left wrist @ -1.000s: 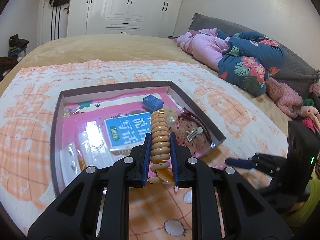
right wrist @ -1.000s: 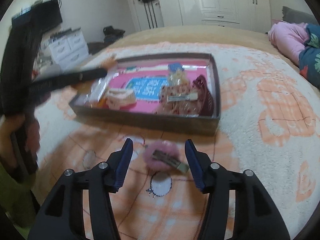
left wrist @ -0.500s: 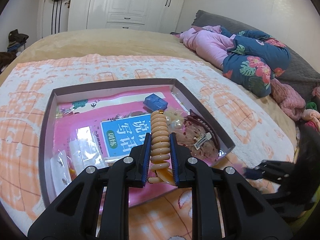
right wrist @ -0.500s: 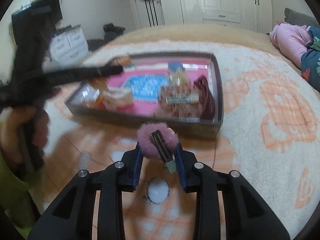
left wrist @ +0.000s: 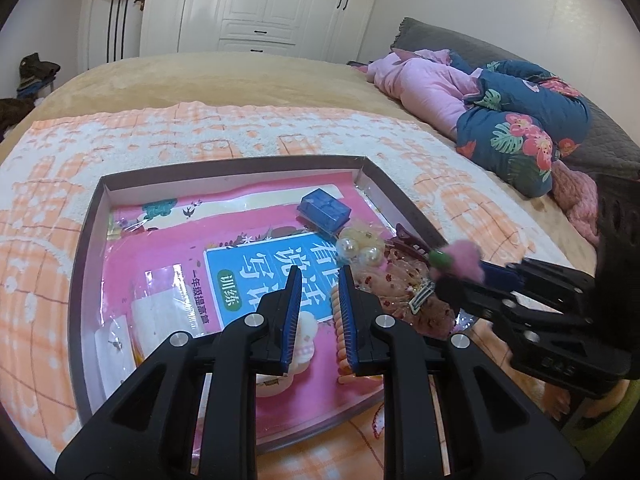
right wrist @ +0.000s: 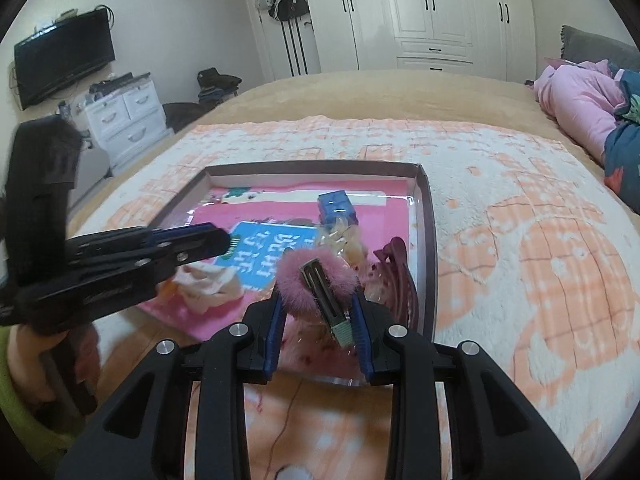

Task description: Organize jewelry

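Note:
A shallow brown box (left wrist: 86, 248) lies on the bed, lined with a pink booklet and holding hair accessories. My left gripper (left wrist: 319, 280) is open over the box. An orange spiral hair tie (left wrist: 340, 332) rests against its right finger, lying in the box. My right gripper (right wrist: 318, 300) is shut on a pink fluffy hair clip (right wrist: 316, 280) and holds it over the box's near right corner. That clip also shows in the left wrist view (left wrist: 460, 260). The box also shows in the right wrist view (right wrist: 425, 216).
In the box lie a blue case (left wrist: 324, 210), pearl beads (left wrist: 354, 246), a maroon claw clip (right wrist: 396, 272) and a cream item (right wrist: 208, 284). An orange-and-white blanket (left wrist: 200, 136) covers the bed. Pink and floral bedding (left wrist: 500, 108) lies at right.
My left gripper has opened and let the spiral hair tie drop into the box. My right gripper closed on the pink fluffy clip, lifted it from the blanket and carried it over the box.

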